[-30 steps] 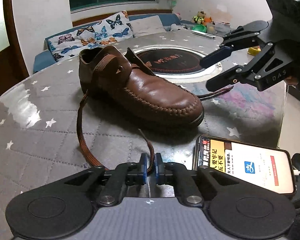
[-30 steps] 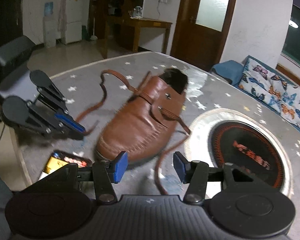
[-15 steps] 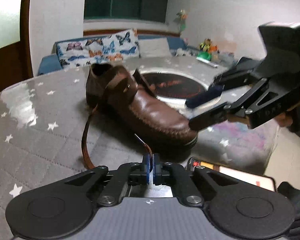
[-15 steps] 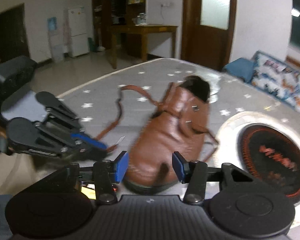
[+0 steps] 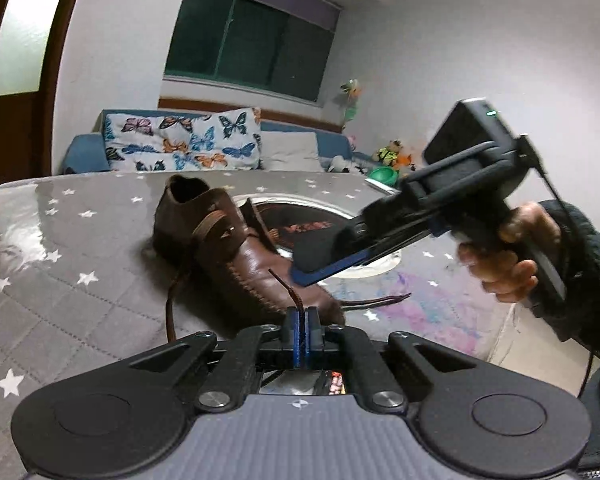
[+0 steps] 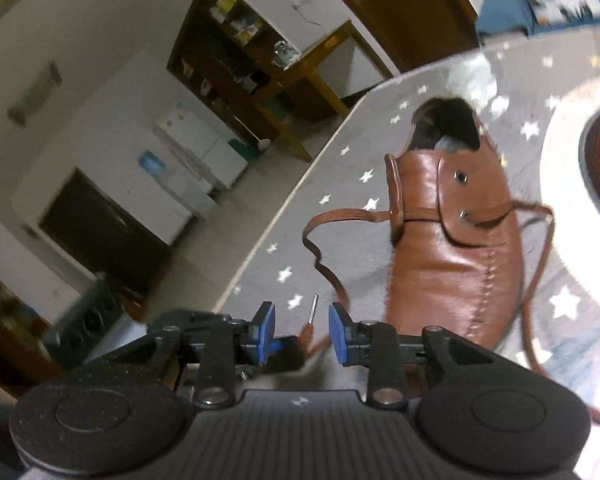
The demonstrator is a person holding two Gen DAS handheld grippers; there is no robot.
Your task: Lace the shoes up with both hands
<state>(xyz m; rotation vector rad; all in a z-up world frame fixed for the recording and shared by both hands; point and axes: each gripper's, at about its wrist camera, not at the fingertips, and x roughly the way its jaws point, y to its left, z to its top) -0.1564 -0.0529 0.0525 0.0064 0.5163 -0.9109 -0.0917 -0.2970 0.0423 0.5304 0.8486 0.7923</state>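
Note:
A brown leather shoe lies on the grey star-patterned table, toe towards me. My left gripper is shut on one end of the brown lace, whose tip sticks up above the pads. That lace runs from an eyelet, out to the left and down to the left gripper. My right gripper is open, its blue pads either side of the lace's pale tip without touching it. In the left wrist view the right gripper hangs over the toe, held by a hand. The other lace end trails to the right.
A round inset hob sits in the table behind the shoe. A phone lies under the left gripper at the near edge. The table's rim drops to the floor on the left. A sofa with a butterfly cushion stands beyond.
My left gripper has risen and tilted up with the lace end clamped. The right gripper swung down over the toe, bringing its open pads around the lace tip.

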